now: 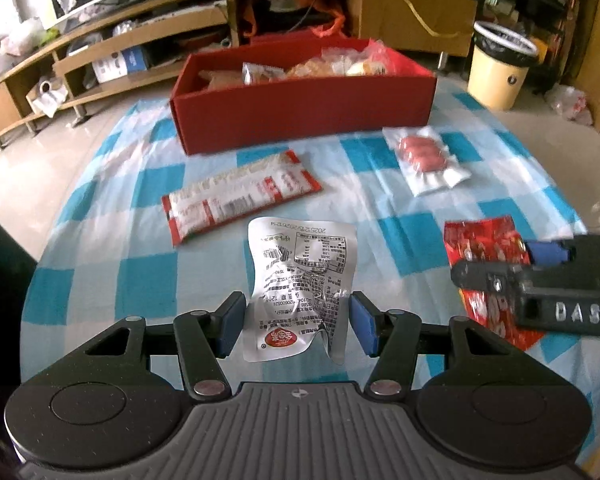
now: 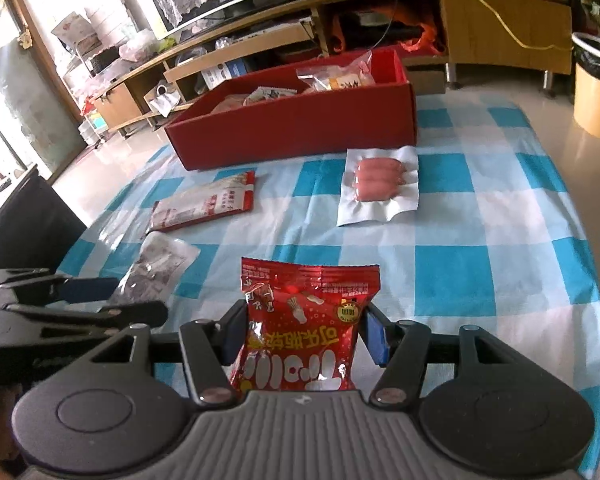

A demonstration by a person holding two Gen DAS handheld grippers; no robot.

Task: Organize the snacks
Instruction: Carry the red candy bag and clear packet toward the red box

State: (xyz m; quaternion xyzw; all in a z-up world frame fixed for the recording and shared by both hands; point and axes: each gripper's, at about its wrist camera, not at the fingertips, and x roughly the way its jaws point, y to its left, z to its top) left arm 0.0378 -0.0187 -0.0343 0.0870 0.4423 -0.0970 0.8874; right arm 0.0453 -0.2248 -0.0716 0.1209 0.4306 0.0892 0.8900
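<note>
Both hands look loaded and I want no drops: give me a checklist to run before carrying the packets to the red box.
1. Left gripper shut on silver pouch: ok.
2. Right gripper shut on red packet: ok.
3. Red box open on top: ok.
4. Space left in box: cannot tell, snacks already inside.
5. Sausage pack and long packet lie low under the path: ok.

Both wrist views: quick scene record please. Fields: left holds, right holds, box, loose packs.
left holds: silver pouch, jaws shut on it
right holds: red bag, jaws shut on it
box: red box at far end of checked cloth, snacks already inside
loose packs: sausage pack, long red-white pack, both on cloth near box
</note>
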